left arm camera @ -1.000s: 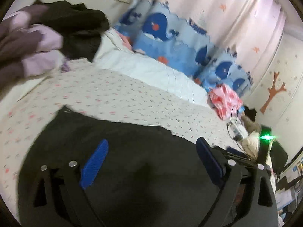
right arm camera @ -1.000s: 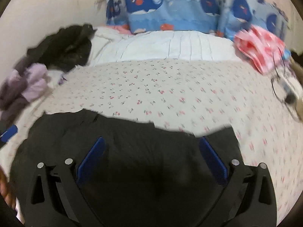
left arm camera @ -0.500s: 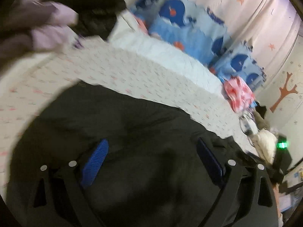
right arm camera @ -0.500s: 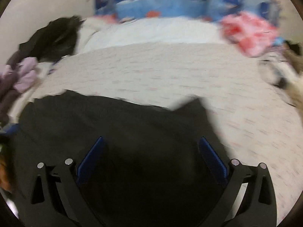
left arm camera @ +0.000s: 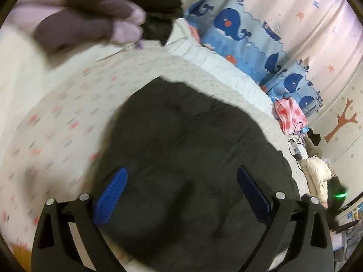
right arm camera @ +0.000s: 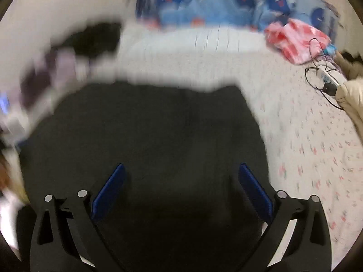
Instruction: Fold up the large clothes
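1. Since the earlier frames, we note that the dark garment [left arm camera: 192, 158] fills far more of both wrist views, and the purple and black clothes pile [left arm camera: 90, 15] now sits closer to the top left of the left wrist view.
2. We find the left gripper [left arm camera: 181, 192] with its blue pads [left arm camera: 110, 196] spread wide apart, gripping nothing; the dark garment lies under and ahead of it, spanning the gap between the fingers.
3. We find the right gripper [right arm camera: 181, 190] likewise released, pads [right arm camera: 109, 192] wide apart, with the dark garment [right arm camera: 147, 136] beneath and directly ahead of it.
4. The garment lies spread on the floral bedsheet [left arm camera: 56, 124], whose bare cloth shows to the left of the left gripper and to the right of the right gripper [right arm camera: 317, 147].
5. Beyond the garment's far edge we record a white quilt [right arm camera: 192, 43], whale-print cushions [left arm camera: 238, 31] and a pink cloth [right arm camera: 297, 38].
6. The right wrist view is heavily blurred; we cannot tell whether either gripper touches the fabric.
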`<state>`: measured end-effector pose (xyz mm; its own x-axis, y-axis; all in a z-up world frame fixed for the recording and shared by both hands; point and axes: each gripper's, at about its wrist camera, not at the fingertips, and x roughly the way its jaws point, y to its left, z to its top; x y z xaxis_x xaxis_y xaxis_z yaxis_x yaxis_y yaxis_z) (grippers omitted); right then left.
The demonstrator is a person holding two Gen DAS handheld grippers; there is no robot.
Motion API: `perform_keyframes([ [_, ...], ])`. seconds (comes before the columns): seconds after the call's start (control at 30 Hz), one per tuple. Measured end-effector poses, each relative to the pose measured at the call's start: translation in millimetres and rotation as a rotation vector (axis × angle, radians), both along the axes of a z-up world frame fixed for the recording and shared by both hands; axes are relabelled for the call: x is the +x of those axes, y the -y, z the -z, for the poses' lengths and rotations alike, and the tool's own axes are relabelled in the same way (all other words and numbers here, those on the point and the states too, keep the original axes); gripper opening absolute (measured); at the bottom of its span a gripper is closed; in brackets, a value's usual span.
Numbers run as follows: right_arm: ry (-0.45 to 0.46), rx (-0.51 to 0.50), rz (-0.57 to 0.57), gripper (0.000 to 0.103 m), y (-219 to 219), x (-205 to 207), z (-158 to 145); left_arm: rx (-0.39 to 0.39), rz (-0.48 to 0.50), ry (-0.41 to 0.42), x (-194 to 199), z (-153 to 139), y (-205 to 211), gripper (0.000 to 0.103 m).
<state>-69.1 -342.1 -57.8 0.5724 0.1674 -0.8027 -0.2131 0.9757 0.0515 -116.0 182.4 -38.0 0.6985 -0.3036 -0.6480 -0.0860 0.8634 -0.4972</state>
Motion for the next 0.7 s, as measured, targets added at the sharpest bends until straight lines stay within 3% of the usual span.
perform_keyframes([
  [0.03, -0.084, -0.038, -0.052, 0.096, -4, 2, 24, -0.018, -0.007, -0.023, -8, 7, -7, 0.093],
  [0.13, -0.103, 0.033, 0.035, 0.096, 12, -7, 18, -0.086, -0.048, -0.073, -30, 21, -25, 0.093],
  [0.2, -0.036, 0.065, 0.047, 0.096, 8, -28, -8, -0.164, -0.07, -0.08, -47, 27, -35, 0.095],
  [0.27, 0.073, 0.042, -0.079, 0.096, -20, -59, -39, -0.202, -0.077, -0.1, -55, 34, -38, 0.095],
  [0.37, 0.185, -0.093, -0.314, 0.096, -83, -102, -58, -0.263, -0.062, -0.138, -60, 49, -33, 0.095],
  [0.5, 0.266, -0.358, -0.539, 0.096, -162, -133, -40, -0.305, -0.045, -0.167, -60, 55, -13, 0.095],
  [0.57, 0.279, -0.474, -0.572, 0.096, -192, -128, -21, -0.323, -0.031, -0.162, -61, 52, -3, 0.095],
  [0.63, 0.273, -0.552, -0.526, 0.096, -210, -115, -10, -0.318, -0.025, -0.163, -61, 50, 4, 0.095],
  [0.7, 0.241, -0.45, -0.455, 0.096, -201, -89, -13, -0.28, -0.015, -0.164, -61, 47, 13, 0.095],
])
